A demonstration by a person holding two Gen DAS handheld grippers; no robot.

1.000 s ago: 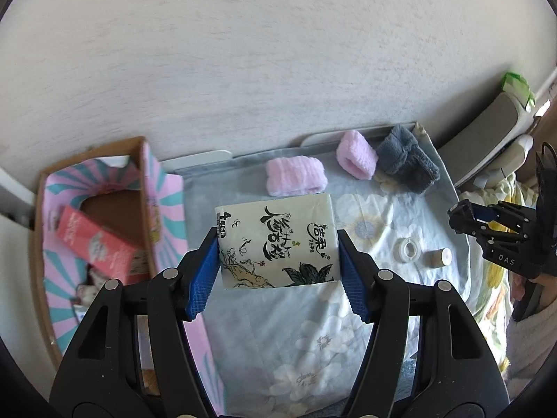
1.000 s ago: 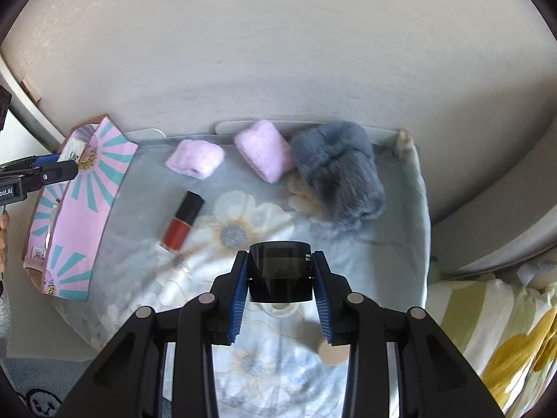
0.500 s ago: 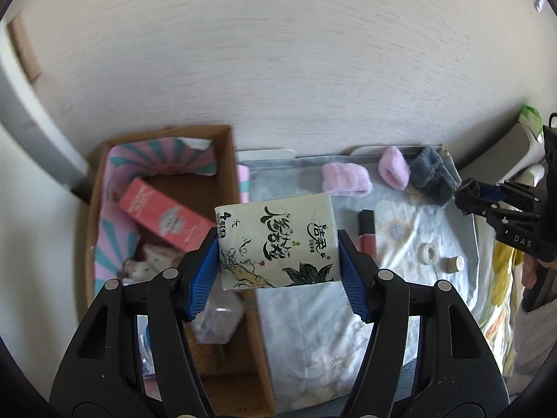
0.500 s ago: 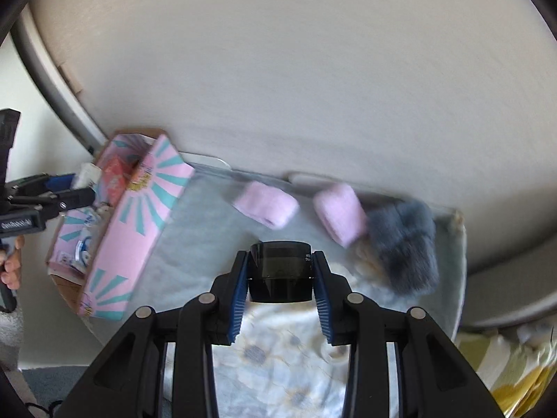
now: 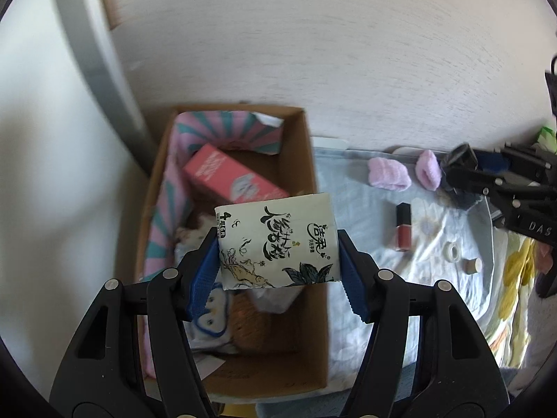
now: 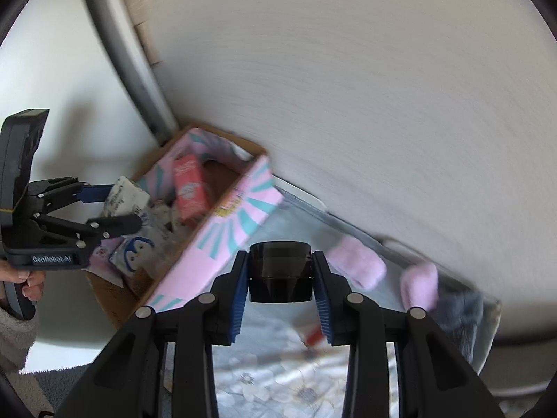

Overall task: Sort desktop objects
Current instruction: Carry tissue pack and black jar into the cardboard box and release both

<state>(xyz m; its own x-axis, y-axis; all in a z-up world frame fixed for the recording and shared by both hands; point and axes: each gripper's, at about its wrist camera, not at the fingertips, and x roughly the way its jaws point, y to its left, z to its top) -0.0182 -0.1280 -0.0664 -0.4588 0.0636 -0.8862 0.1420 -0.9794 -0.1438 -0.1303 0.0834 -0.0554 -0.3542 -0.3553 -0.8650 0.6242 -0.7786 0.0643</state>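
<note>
Setting: pale wall (image 5: pixel 313 52) behind a table under a floral cloth (image 5: pixel 435 244); a cardboard box (image 5: pixel 310 174) with pink-and-teal striped lining stands at the cloth's left end.

Left gripper (image 5: pixel 278 261): pads pressed on both sides of a tissue pack (image 5: pixel 278 240), which hangs over the open box, above its middle. Seen from the right wrist, the same left gripper (image 6: pixel 111 205) holds the pack at the box's near-left side.

Right gripper (image 6: pixel 280 278): pinching a dark jar (image 6: pixel 280 266), over the cloth just beside the box's outer wall.

Step in hand, as judged: drop the pack into the box. Advice: lower it over the free space, clear of the rim, then spread the jaws; the soft pack should fall flat.

Box contents: red carton (image 5: pixel 229 181) leaning at the back, a penguin-print pouch (image 5: pixel 212 317) and a brown item (unclear) in front. These crowd the floor; the pack will likely land on top.

Still on cloth: two pink rolls (image 5: pixel 388 174), a grey fluffy item (image 6: pixel 459 313), lipstick (image 5: pixel 403 226), tape roll (image 5: pixel 452 251), small cap (image 5: pixel 472 264).

Obstruction: both grippers converge on one box; the right should wait so tools do not collide.
</note>
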